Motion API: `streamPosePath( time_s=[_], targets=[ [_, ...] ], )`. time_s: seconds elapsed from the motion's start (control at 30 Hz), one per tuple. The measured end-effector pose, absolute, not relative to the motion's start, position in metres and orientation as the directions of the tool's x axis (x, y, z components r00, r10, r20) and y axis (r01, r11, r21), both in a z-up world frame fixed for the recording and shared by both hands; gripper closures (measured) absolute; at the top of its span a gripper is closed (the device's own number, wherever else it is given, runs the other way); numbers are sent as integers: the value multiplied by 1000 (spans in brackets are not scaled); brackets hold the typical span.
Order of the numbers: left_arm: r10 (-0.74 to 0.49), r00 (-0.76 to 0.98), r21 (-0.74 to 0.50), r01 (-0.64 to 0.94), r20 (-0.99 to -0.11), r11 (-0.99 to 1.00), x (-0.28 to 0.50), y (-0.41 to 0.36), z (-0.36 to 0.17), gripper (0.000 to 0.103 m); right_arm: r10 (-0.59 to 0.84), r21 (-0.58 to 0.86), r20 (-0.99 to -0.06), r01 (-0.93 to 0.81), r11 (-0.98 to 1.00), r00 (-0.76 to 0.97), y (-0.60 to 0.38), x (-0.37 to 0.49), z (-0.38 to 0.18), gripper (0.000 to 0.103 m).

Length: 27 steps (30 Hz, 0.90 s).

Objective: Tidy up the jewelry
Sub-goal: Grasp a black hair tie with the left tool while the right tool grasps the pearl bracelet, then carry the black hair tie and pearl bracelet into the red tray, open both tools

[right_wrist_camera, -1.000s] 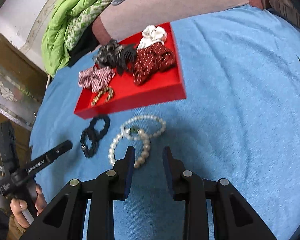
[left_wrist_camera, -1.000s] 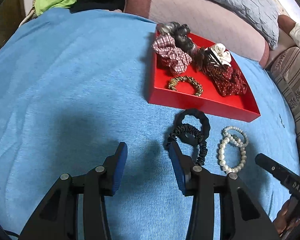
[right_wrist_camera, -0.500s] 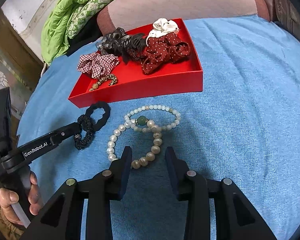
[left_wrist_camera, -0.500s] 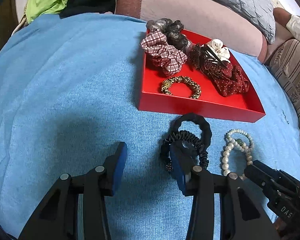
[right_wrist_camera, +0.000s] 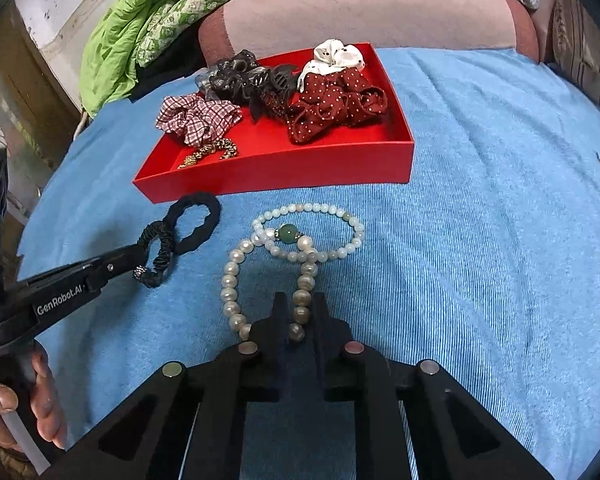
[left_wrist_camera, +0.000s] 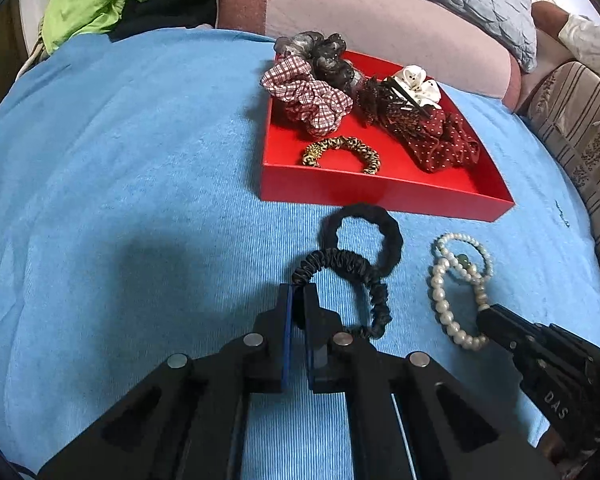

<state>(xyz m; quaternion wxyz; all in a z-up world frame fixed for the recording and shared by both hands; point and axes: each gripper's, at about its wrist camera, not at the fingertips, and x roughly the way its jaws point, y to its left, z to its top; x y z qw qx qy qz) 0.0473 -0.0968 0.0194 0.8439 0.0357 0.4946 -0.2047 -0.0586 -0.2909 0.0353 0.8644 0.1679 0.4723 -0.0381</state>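
On the blue cover, in front of the red tray, lie four loose pieces. My left gripper has its jaws closing on the near-left edge of a thin ruffled black hair tie, the pads pressing it. A thicker black hair tie overlaps it on the far side. My right gripper has its jaws closing on the near end of a large-pearl bracelet, pearls pinched between the pads. A small bead bracelet with a green bead lies across it.
The tray holds a checked scrunchie, a dotted dark-red one, a leopard-print tie, grey and white ones. A pink bolster and green cloth lie behind. A person's hand holds the left gripper's handle.
Both grippers went from open to shut. The left one slid right onto the thin black tie; the right one moved forward over the pearl bracelet and pinched it.
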Motion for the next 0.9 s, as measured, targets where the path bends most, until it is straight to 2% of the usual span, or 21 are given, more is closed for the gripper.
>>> streamPosePath(
  time_s=[0.4, 0.9],
  targets=[
    [-339, 468, -151, 394, -816, 906, 10, -90, 50, 98, 142, 320, -807, 222, 921, 574, -292, -80, 50, 92],
    [-397, 516, -181, 419, -759, 890, -17, -90, 98, 98, 172, 378, -730, 181, 908, 661, -288, -102, 103, 92]
  ],
)
